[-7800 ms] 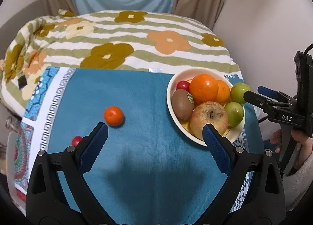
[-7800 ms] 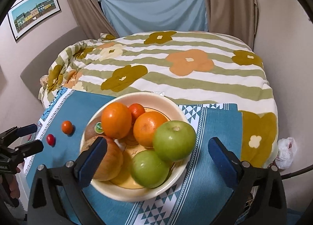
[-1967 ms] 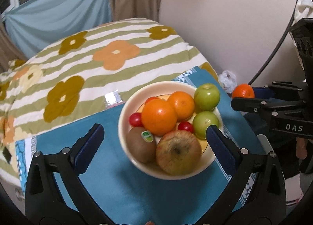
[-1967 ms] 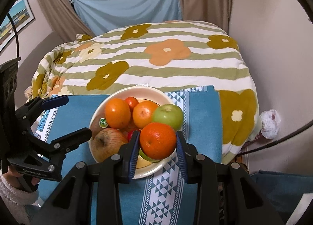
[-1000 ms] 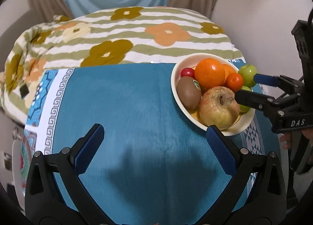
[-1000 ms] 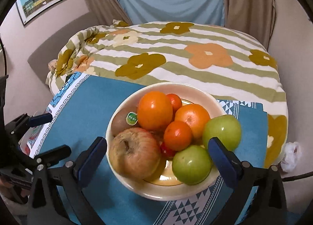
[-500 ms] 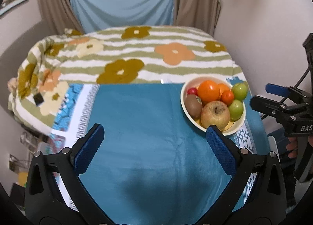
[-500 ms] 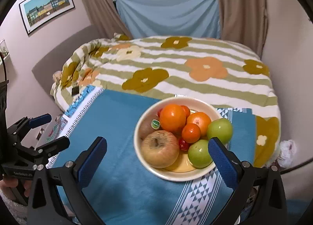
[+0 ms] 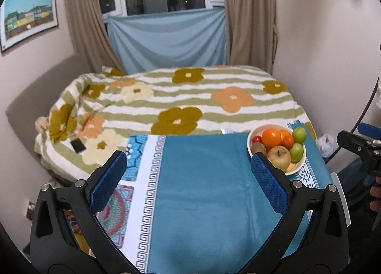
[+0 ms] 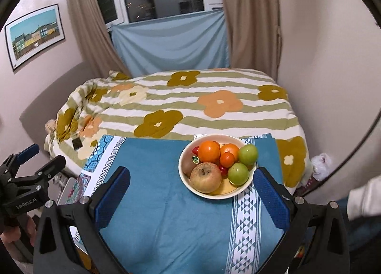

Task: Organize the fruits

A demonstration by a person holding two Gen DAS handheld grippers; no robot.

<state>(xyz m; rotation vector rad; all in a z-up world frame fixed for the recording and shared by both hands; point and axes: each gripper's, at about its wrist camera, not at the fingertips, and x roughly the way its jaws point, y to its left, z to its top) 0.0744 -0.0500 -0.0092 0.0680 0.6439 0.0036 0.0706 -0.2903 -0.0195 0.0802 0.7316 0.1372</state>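
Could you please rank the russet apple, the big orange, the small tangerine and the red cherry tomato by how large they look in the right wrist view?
Largest to smallest in the right wrist view:
1. russet apple
2. big orange
3. small tangerine
4. red cherry tomato, though it is partly hidden

All sit together in the bowl, so nearness matters little.

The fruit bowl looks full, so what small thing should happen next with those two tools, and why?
Probably just set both tools down. The bowl already holds every fruit in view: the apple, the small orange, and the rest. No loose fruit shows on the blue cloth. The left tool and right tool both stand open, holding nothing, pulled back from the bowl.
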